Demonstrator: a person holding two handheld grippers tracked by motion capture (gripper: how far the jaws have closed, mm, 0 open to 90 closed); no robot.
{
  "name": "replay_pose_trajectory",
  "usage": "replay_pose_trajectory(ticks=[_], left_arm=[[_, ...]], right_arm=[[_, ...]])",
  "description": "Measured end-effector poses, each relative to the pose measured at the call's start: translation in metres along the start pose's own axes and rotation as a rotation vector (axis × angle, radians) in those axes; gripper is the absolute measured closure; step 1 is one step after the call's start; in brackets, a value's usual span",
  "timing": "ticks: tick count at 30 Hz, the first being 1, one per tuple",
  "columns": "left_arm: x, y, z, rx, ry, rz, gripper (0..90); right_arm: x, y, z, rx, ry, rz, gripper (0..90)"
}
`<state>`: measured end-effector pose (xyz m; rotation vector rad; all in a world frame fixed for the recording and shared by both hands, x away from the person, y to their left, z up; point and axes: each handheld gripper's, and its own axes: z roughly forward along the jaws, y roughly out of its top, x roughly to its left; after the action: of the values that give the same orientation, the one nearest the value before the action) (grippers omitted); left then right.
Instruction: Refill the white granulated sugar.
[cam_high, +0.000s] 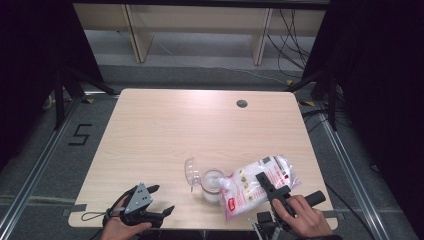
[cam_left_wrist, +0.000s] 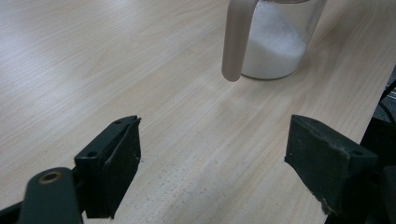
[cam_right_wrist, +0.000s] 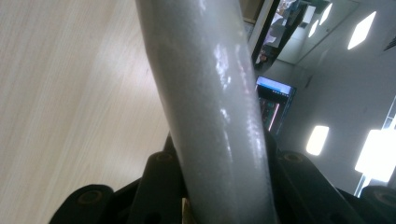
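Pouring step: right gripper clamps the tilted bag over the jar; left gripper, jaws apart, idles nearby; next, level the bag.

You have one desk before you. On it stand one clear jar of white grains with one hinged lid, and one plastic bag. You hold two tongs: left tongs, right tongs.
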<state>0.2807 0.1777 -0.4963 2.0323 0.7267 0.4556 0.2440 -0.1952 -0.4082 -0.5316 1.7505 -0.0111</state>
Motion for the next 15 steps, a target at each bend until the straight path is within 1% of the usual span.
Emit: replay_pose_trajectory(ticks=[1, 2, 3, 4, 5, 6, 7, 8, 9, 10, 11, 12, 13, 14, 15], left_arm=[[0.0000, 0.0000, 0.0000, 0.000, 0.000, -0.001, 17.8], [-0.0001, 0.0001, -0.0004, 0.002, 0.003, 0.000, 17.8], [-0.0001, 0.0001, -0.0004, 0.003, 0.003, 0.001, 17.8], [-0.0001, 0.0001, -0.0005, 0.003, 0.003, 0.001, 17.8], [-0.0004, 0.0001, -0.0003, 0.000, 0.001, -0.002, 17.8], [-0.0003, 0.0002, -0.0004, 0.001, 0.001, 0.000, 17.8], [-0.0009, 0.0000, -0.0004, 0.001, 0.001, -0.009, 17.8], [-0.0001, 0.0001, -0.0004, 0.002, 0.003, 0.001, 17.8], [0.0001, 0.0000, -0.0001, 0.000, 0.001, 0.001, 17.8], [0.0001, 0.0000, -0.0001, 0.001, 0.000, 0.000, 17.8], [0.0000, 0.0000, -0.0002, 0.001, 0.001, 0.001, 17.8], [-0.0003, 0.0001, -0.0003, 0.001, 0.000, -0.001, 17.8], [-0.0001, 0.0001, -0.0005, 0.002, 0.003, 0.000, 17.8], [-0.0005, 0.0000, -0.0006, 0.003, 0.005, -0.006, 17.8], [-0.0013, -0.0003, -0.0004, 0.003, 0.004, -0.021, 17.8]], right_arm=[[0.0007, -0.0011, -0.0001, -0.002, 0.002, 0.018, 72.4], [0.0035, -0.0019, -0.0004, 0.003, 0.005, 0.055, 72.5], [0.0010, -0.0022, 0.0003, -0.008, 0.002, 0.036, 72.7], [0.0012, -0.0030, 0.0008, -0.012, -0.003, 0.033, 72.8], [0.0026, -0.0038, 0.0002, 0.005, 0.010, 0.047, 73.0], [0.0038, -0.0043, 0.0010, -0.004, 0.001, 0.061, 73.0], [0.0027, -0.0051, 0.0022, -0.019, -0.009, 0.043, 73.2], [0.0051, -0.0060, 0.0010, 0.004, 0.012, 0.074, 73.3], [0.0060, -0.0067, 0.0014, -0.003, 0.002, 0.081, 73.4], [0.0038, -0.0070, 0.0027, -0.019, -0.008, 0.054, 73.5], [0.0047, -0.0076, 0.0019, -0.005, 0.009, 0.071, 73.6], [0.0038, -0.0078, 0.0017, -0.007, 0.007, 0.062, 73.6], [0.0069, -0.0086, 0.0016, -0.005, 0.000, 0.101, 73.7], [0.0036, -0.0093, 0.0017, -0.013, -0.003, 0.067, 73.8], [0.0027, -0.0098, 0.0016, -0.011, 0.000, 0.064, 73.8]])
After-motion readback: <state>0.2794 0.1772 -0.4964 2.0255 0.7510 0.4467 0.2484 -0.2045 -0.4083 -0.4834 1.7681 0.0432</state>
